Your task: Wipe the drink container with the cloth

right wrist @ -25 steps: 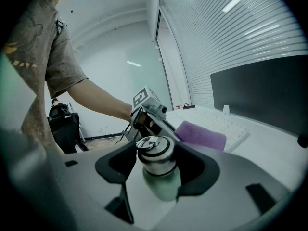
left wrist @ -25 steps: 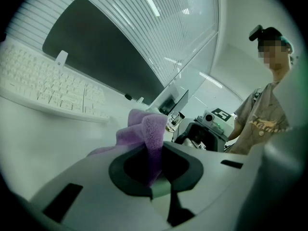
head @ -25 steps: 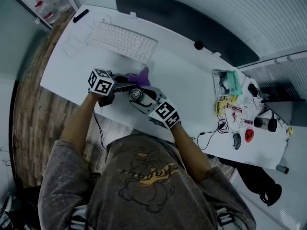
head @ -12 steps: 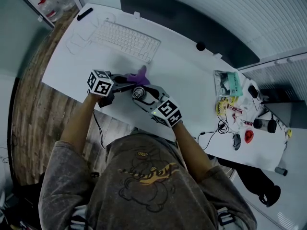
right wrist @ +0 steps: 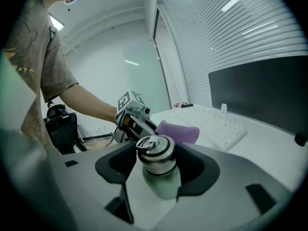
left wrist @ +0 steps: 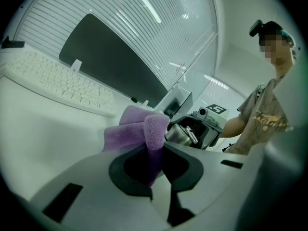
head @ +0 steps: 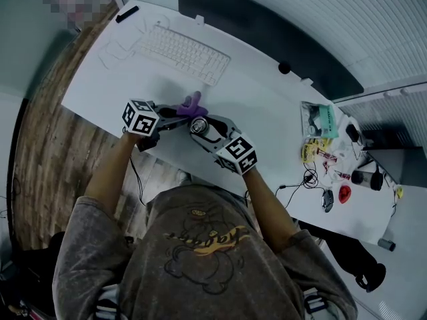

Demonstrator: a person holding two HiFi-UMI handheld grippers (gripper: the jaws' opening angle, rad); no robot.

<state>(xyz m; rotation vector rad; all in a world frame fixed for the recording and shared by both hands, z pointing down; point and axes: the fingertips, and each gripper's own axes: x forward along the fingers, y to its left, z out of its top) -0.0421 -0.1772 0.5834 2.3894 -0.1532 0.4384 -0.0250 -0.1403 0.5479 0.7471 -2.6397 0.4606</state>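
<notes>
White desk (head: 267, 115), keyboard (head: 185, 52), dark monitor (head: 267, 35), wood floor (head: 40, 152). Left gripper (left wrist: 155, 165) pinches cloth (left wrist: 137, 129); right gripper (right wrist: 161, 177) half-wide, clamping bottle (right wrist: 155, 153).

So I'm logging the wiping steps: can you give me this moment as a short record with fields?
left gripper: fingers shut on purple cloth
right gripper: fingers shut on drink bottle, its top up
cloth and bottle: cloth beside the bottle's top; contact unclear
surface: white desk
nearby: white keyboard, beyond the cloth
</notes>
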